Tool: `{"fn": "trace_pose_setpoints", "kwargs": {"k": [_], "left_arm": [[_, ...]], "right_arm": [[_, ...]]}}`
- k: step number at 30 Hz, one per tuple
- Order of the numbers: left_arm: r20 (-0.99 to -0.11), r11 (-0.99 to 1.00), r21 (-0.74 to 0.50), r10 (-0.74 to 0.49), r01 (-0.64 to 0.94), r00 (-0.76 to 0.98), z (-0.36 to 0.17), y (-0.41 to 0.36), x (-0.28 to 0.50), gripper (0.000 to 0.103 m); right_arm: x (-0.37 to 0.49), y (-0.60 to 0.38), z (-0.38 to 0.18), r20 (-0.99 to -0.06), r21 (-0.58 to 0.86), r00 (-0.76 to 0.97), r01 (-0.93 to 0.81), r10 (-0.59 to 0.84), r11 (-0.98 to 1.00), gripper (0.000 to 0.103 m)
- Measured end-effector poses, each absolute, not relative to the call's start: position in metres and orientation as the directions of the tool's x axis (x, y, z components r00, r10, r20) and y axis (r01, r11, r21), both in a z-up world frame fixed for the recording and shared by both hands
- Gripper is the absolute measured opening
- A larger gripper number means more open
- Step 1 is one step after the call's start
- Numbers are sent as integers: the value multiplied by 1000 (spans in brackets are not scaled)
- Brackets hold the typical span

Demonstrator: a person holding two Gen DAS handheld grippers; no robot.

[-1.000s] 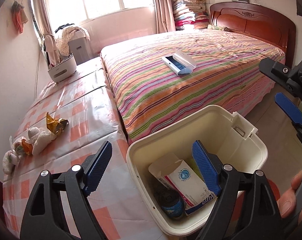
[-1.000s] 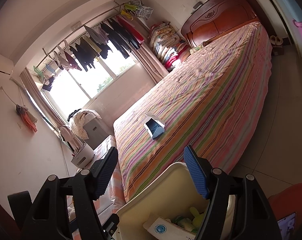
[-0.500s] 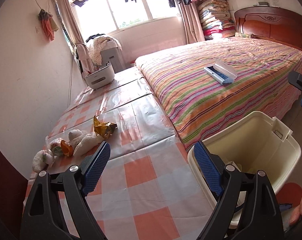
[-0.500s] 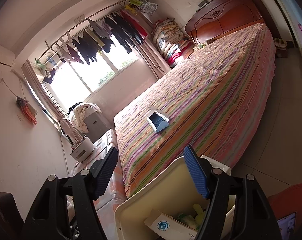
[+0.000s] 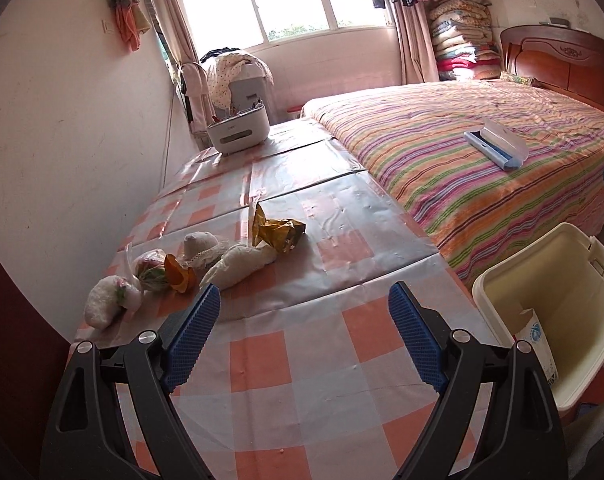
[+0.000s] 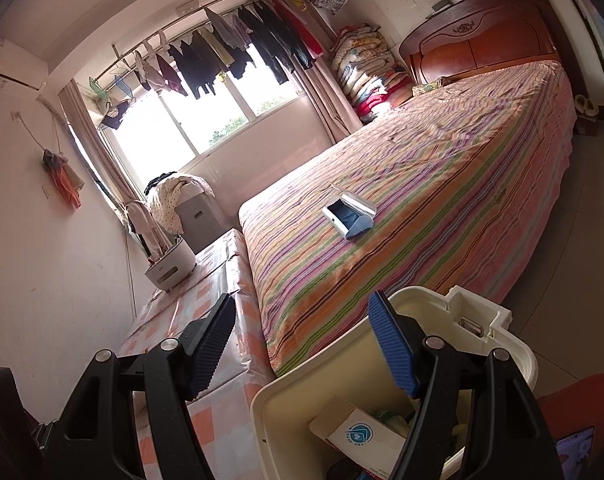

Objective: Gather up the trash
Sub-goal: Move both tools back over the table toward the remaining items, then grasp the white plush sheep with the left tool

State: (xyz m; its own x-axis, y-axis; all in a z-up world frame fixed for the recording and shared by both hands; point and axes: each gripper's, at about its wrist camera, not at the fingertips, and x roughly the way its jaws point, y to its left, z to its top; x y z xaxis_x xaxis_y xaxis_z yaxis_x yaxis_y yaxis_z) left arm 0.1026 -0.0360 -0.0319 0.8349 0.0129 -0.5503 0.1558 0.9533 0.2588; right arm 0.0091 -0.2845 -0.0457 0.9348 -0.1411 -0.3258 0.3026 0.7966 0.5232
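Note:
Trash lies on the checked table (image 5: 310, 364): a gold snack wrapper (image 5: 276, 232), white crumpled wads (image 5: 240, 264), an orange peel (image 5: 178, 278) and small plastic bags (image 5: 110, 300) at the left. My left gripper (image 5: 304, 338) is open and empty above the table, short of the trash. A cream bin (image 5: 558, 300) stands at the table's right end and holds a white carton (image 5: 536, 340). In the right wrist view my right gripper (image 6: 302, 348) is open and empty above the bin (image 6: 442, 312), where the carton (image 6: 358, 436) shows.
A striped bed (image 5: 482, 152) lies to the right with a blue and white case (image 5: 496, 148) on it. A white caddy (image 5: 238, 130) stands at the table's far end. A wall runs along the left.
My left gripper has swung left from over the bin to over the table, facing the trash. My right gripper has stayed over the bin.

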Motion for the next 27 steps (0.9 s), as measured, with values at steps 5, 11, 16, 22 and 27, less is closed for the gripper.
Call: {"fn": "trace_pose_setpoints", "kwargs": {"k": [5, 11, 16, 22, 27], "left_arm": [[-510, 965, 252, 74, 67, 857, -28, 21, 124, 85], [-521, 985, 166, 129, -48, 844, -13, 105, 153, 85], [-553, 986, 64, 166, -156, 816, 0, 184, 178, 85], [-631, 973, 87, 221, -215, 744, -15, 236, 210, 85], [-689, 967, 124, 246, -223, 682, -39, 257, 234, 85]], "right_arm": [[22, -265, -47, -353, 488, 927, 296, -124, 821, 67], [38, -241, -51, -387, 456, 917, 277, -92, 846, 67], [49, -223, -54, -410, 426, 910, 252, -63, 869, 67], [58, -207, -61, -437, 405, 899, 235, -39, 884, 67], [63, -195, -64, -449, 388, 893, 215, -20, 896, 67]]}}
